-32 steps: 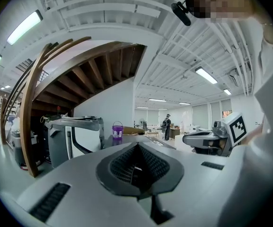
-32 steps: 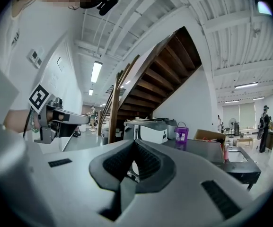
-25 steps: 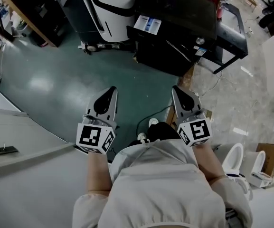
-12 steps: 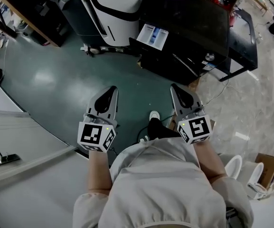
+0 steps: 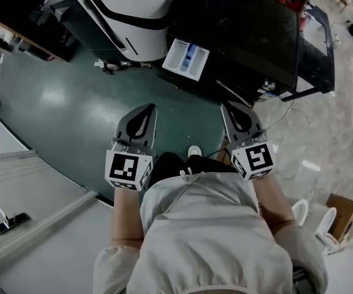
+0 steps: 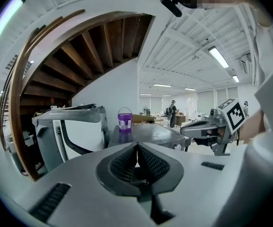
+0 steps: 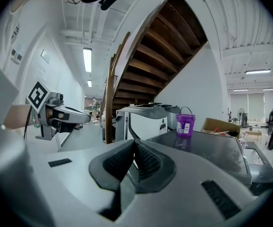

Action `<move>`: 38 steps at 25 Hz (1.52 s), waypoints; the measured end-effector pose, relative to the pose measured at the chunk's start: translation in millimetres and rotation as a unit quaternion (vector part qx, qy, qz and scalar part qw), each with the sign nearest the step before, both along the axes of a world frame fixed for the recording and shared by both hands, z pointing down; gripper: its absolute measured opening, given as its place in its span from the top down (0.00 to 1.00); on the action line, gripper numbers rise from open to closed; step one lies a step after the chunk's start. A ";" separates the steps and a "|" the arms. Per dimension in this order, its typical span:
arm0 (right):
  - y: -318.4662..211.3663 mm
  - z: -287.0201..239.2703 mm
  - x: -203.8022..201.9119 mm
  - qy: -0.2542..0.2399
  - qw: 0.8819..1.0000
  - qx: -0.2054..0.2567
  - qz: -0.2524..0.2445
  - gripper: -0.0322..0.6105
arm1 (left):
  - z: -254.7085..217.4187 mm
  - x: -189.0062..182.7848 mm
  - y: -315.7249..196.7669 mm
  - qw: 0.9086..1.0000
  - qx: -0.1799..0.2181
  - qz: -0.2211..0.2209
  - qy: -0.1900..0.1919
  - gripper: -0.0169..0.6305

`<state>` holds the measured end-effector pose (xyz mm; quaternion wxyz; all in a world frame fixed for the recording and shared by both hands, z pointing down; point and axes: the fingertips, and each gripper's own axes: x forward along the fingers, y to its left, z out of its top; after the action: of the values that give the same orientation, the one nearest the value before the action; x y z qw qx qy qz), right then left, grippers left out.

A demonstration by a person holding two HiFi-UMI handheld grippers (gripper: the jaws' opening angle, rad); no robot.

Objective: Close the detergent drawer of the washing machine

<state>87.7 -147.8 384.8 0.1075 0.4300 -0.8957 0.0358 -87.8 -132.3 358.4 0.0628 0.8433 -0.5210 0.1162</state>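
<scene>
The black washing machine (image 5: 249, 35) stands ahead of me, seen from above. Its white detergent drawer (image 5: 186, 59) sticks out of the front at the left, open, with a blue part inside. My left gripper (image 5: 148, 108) is held level over the green floor, short of the drawer and to its left, jaws shut with nothing in them (image 6: 137, 148). My right gripper (image 5: 228, 106) is level with it, near the machine's front, also shut and empty (image 7: 135, 145). A purple bucket (image 6: 125, 120) sits on the machine's top.
A white and black appliance (image 5: 127, 11) stands left of the washing machine. A cable (image 5: 283, 112) trails on the floor at the right. White toilets (image 5: 314, 216) and a cardboard box (image 5: 341, 207) are at lower right. A wooden staircase (image 7: 174, 46) rises overhead.
I have stepped towards the washing machine: the drawer now lies closer to both grippers. Both grippers stay shut, side by side.
</scene>
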 end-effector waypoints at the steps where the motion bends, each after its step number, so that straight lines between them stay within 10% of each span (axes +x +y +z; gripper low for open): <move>1: -6.2 3.5 2.5 0.000 1.000 -0.004 0.005 0.94 | 5.5 2.7 -8.0 1.000 -0.007 0.005 0.002 0.95; 18: -101.0 87.1 1.5 -0.018 0.985 -0.079 0.153 0.94 | 117.5 -9.8 -147.5 0.985 -0.095 0.139 0.024 0.95; 38: -112.7 164.9 -24.9 -0.021 0.963 -0.127 0.239 0.94 | 241.2 -13.1 -173.4 0.961 -0.175 0.212 0.027 0.95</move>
<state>62.8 -260.5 549.8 0.1306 0.6131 -0.7572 0.1833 -100.9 -305.7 599.5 0.1980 0.9128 -0.3002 0.1933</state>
